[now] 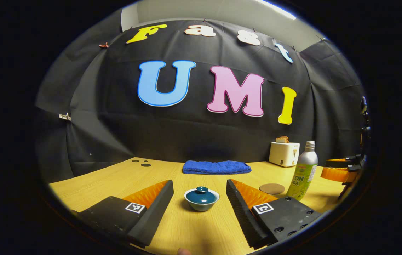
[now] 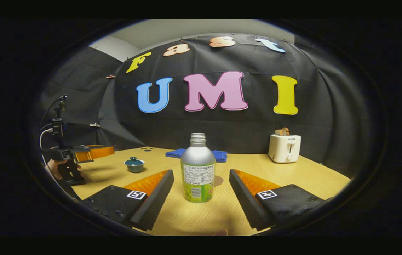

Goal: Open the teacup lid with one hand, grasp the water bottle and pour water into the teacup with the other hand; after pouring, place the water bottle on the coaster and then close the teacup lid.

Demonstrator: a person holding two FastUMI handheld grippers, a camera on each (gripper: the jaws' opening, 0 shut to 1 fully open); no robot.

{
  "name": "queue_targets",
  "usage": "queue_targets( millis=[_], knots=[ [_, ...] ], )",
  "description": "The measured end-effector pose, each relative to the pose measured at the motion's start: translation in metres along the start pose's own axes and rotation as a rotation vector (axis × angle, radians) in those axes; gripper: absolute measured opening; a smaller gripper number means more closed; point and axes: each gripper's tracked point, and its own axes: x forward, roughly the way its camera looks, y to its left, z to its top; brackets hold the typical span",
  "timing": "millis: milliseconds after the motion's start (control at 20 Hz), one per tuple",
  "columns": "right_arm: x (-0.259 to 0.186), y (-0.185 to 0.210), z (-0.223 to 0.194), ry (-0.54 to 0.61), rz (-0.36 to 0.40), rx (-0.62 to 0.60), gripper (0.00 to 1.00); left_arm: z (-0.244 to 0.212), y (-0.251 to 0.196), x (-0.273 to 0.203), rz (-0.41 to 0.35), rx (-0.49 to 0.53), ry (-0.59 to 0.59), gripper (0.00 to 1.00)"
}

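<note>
My left gripper (image 1: 200,205) hovers low over the wooden table (image 1: 116,177) with its fingers spread wide and nothing between them; the lidded teacup (image 1: 201,198) sits on the table just ahead, centred in the gap but untouched, its lid (image 1: 201,193) still on. Beyond it to the right lie the round coaster (image 1: 272,188) and, just beside that, the water bottle (image 1: 303,170). A folded blue towel (image 1: 216,166) lies farther back, and a white toaster (image 1: 284,153) stands near the wall.

My right gripper (image 2: 201,198) is likewise held wide apart, gripping nothing. The water bottle (image 2: 197,168) stands upright and uncapped ahead of the gap, clear of both fingers, partly hiding the coaster (image 2: 218,181) behind it. Off to the left, the teacup (image 2: 134,164) rests near the left gripper (image 2: 91,153).
</note>
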Motion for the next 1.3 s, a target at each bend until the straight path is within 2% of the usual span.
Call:
queue_targets(
  millis=[200, 450, 550, 800, 1050, 1100, 1200, 1300],
  knots=[
    [0.002, 0.001, -0.002, 0.002, 0.003, -0.005, 0.98, -0.025, 0.003, 0.042, -0.006, 0.072, 0.129, 0.95],
    [0.007, -0.005, -0.001, 0.007, 0.0, 0.006, 0.98, -0.042, -0.006, 0.07, -0.052, 0.075, 0.223, 0.91],
    [0.008, -0.005, -0.001, 0.003, 0.001, 0.014, 0.96, -0.046, -0.009, 0.076, -0.063, 0.073, 0.252, 0.86],
    [0.01, -0.009, -0.003, 0.007, 0.004, 0.02, 0.97, -0.052, -0.006, 0.086, -0.075, 0.036, 0.283, 0.72],
    [0.011, -0.015, -0.003, 0.005, 0.0, 0.028, 0.97, -0.055, -0.006, 0.092, -0.073, 0.053, 0.293, 0.61],
    [0.011, -0.015, -0.003, 0.006, -0.001, 0.026, 0.97, -0.054, -0.005, 0.094, -0.067, 0.053, 0.288, 0.55],
    [0.011, -0.014, -0.004, 0.01, 0.005, 0.029, 0.97, -0.054, -0.007, 0.093, -0.074, 0.054, 0.287, 0.36],
    [0.012, -0.014, -0.004, 0.011, 0.005, 0.025, 0.97, -0.053, -0.007, 0.093, -0.074, 0.054, 0.286, 0.34]
  ],
)
